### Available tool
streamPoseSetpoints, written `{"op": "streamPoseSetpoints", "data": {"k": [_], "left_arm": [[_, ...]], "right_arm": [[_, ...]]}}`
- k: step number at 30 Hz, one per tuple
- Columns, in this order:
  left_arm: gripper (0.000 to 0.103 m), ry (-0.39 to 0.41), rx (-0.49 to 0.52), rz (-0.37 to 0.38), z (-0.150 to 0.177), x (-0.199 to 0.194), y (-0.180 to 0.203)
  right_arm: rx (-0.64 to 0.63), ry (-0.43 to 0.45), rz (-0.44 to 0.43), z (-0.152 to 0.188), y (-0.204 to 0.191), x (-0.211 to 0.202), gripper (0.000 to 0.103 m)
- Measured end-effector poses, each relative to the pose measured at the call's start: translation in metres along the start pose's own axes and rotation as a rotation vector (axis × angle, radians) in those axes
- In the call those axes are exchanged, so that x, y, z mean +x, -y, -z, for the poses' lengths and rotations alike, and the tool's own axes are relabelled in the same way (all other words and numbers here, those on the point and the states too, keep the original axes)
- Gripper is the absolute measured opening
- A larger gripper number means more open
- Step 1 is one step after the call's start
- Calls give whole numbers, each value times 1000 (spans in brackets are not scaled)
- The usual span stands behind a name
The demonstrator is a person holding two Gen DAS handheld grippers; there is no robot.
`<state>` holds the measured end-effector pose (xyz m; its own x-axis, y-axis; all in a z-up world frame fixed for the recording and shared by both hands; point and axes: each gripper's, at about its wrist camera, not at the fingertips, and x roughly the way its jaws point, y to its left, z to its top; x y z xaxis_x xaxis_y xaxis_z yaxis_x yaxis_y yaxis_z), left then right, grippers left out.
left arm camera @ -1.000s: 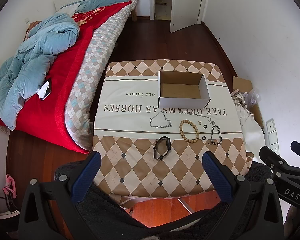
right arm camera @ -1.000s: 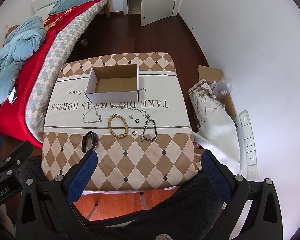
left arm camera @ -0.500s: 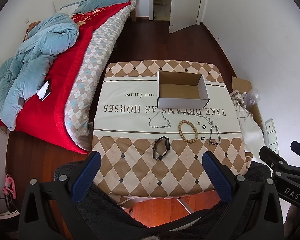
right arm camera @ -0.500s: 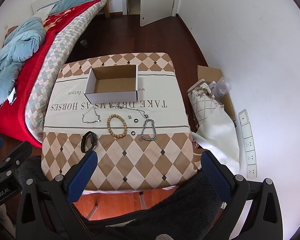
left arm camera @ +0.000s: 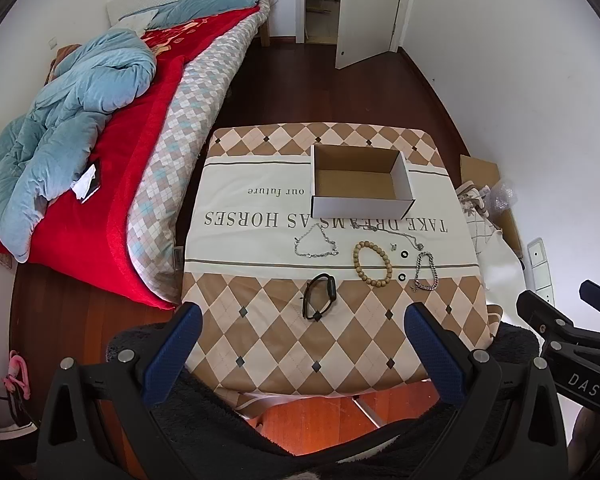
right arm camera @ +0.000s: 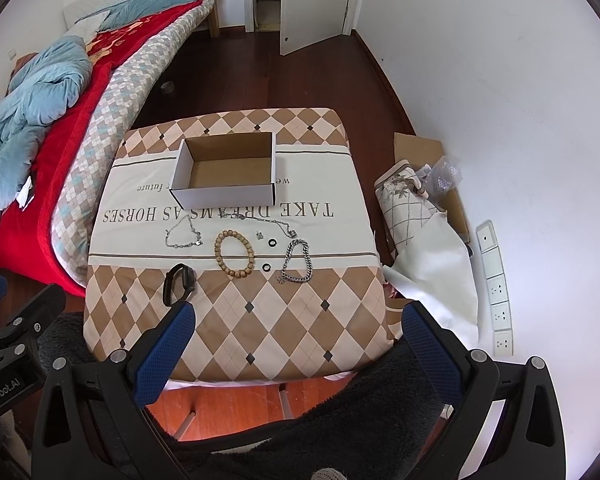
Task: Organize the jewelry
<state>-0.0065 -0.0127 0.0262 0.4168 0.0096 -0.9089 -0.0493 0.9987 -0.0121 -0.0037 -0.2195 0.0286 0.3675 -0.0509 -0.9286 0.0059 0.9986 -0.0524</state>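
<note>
Left wrist view: your left gripper [left arm camera: 300, 354] spread wide, holding nothing, above table's near edge.
Right gripper [right arm camera: 296, 354]: likewise released.
Box [left arm camera: 360, 182]: long axis parallel to table's [left arm camera: 284, 344] far edge.
Black band [left arm camera: 319, 297]: long axis near-to-far, mid-table.
Bead bracelet [left arm camera: 372, 258]: right of it.

The left gripper [left arm camera: 300, 344], black-framed with blue textured pads, fills the lower part of its own view, jaws spread wide and holding nothing. The right gripper [right arm camera: 298, 344], of the same build, sits likewise at the bottom of its view, jaws wide apart and empty. Each shows at the other view's lower edge.
</note>
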Motion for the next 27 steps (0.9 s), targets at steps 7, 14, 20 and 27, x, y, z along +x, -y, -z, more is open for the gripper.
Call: {"op": "streamPoseSetpoints", "data": {"k": [7, 14, 20, 27], "left_arm": [[103, 5, 4, 5, 4, -1, -1], [103, 12, 0, 10, 7, -3, -3], [103, 35, 0, 19, 1, 8, -9], [103, 67, -23, -90, -16, 59, -28]], "right_arm": [[0, 2, 1, 0, 0, -3, 103], [3, 8, 0, -1, 0, -7, 103], [53, 32, -54, -19, 19, -8, 103], [175, 57, -65, -39, 54, 44, 103]]}}
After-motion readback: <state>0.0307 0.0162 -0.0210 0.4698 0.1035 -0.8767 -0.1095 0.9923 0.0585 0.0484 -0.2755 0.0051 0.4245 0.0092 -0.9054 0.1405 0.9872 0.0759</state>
